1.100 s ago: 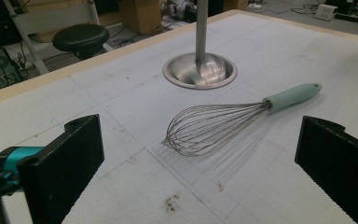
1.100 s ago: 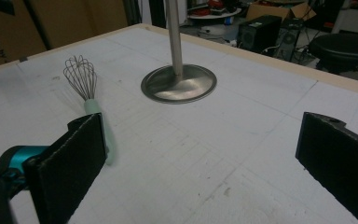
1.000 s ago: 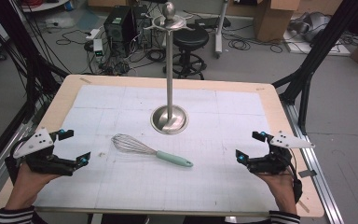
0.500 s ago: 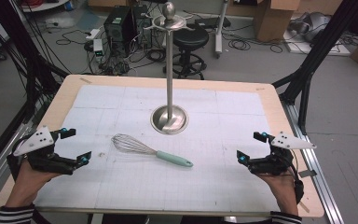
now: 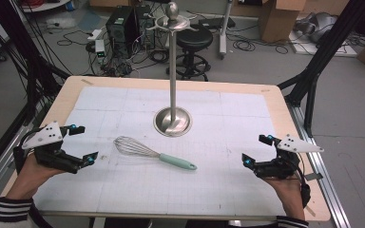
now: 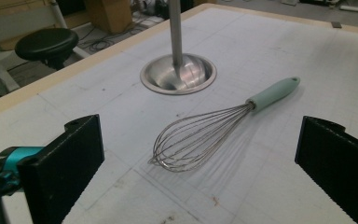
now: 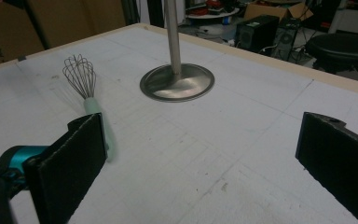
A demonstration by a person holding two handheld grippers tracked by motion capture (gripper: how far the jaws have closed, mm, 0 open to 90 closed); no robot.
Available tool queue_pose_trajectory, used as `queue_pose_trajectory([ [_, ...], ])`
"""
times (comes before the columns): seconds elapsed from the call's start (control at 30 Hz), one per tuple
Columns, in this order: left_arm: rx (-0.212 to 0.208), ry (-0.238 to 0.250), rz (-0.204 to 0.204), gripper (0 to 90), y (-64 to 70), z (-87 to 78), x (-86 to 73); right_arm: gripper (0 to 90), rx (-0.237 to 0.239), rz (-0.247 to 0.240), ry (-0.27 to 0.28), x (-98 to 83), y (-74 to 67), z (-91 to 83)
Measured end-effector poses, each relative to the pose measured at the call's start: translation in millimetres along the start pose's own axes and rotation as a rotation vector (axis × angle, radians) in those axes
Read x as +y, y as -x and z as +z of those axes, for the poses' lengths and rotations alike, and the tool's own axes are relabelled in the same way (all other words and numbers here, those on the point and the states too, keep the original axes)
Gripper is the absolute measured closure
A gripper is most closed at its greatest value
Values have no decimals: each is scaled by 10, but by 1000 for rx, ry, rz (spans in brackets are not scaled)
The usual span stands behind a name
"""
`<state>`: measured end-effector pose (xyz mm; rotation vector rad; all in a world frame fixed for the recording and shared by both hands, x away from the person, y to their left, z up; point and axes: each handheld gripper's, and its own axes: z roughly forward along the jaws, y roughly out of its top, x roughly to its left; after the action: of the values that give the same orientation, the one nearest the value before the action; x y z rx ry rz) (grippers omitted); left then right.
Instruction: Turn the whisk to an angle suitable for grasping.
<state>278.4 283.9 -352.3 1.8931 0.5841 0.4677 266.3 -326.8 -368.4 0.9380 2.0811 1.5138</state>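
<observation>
- A black round stool (image 5: 197,38) stands on the floor beyond the worktop's (image 5: 285,114) far edge.
- Black computer towers (image 5: 126,23) sit off its far left corner, amid tangled cables (image 5: 76,35).
- Cardboard boxes (image 5: 275,16) rest past the far right corner.

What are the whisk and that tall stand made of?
The whisk has thin shiny wire loops, probably steel, and a matte mint-green handle that looks like silicone or plastic; I can't tell which. The stand looks like brushed metal, likely stainless steel: its round base shows a soft sheen with blurred reflections.
</observation>
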Motion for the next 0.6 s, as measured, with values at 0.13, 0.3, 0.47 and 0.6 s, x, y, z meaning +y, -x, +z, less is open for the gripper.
queue_pose_trajectory([
  [0.13,-31,-16,26,17,-4,34,96,8,4,-4,0,12,-8,2],
  [0.3,-73,-35,75,17,11,93,242,8,6,-6,6,21,-6,-1],
  [0.47,-115,-67,108,17,22,174,377,8,6,-5,8,29,-8,0],
  [0.6,-144,-86,139,17,28,250,477,8,9,-4,12,37,-3,-7],
])
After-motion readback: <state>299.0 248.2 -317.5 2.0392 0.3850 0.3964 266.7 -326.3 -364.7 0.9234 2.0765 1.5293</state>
